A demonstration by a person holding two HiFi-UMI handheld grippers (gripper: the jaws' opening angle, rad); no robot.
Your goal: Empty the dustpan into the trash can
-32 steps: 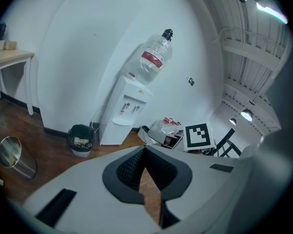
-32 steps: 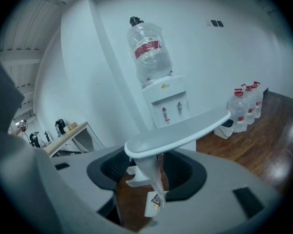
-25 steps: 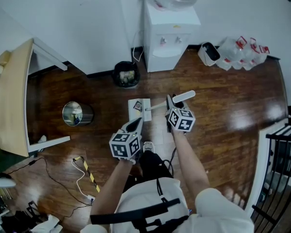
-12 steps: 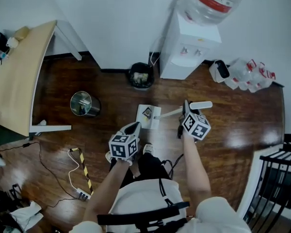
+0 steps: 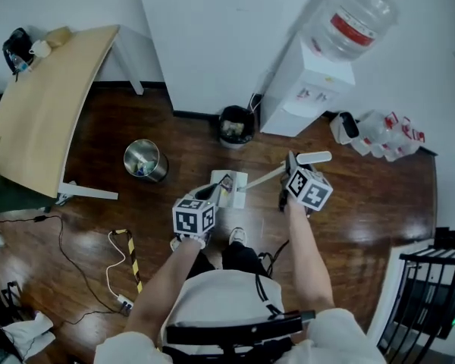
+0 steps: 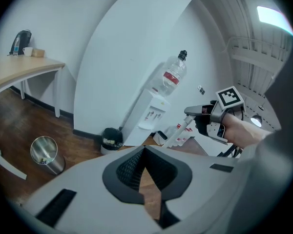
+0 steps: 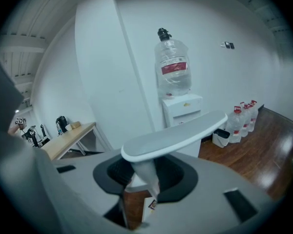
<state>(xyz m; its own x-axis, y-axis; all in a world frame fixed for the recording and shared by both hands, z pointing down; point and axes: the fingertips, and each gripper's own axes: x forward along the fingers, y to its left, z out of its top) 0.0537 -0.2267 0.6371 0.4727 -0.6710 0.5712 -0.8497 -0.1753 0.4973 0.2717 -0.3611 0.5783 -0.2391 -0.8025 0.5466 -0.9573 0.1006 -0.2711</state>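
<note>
The black trash can [image 5: 236, 126] is standing beside the water dispenser [image 5: 307, 97]. The white dustpan [image 5: 229, 189] is hanging low short of it, seemingly kept flat to hold its litter. The right gripper [image 5: 291, 170] is clamping the handle. The left gripper [image 5: 209, 193] is pinched closed on nothing.

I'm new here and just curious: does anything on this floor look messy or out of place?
Yes: a white cable and a yellow-black striped strip lie loose on the wooden floor, left of the person, where someone might trip.
</note>
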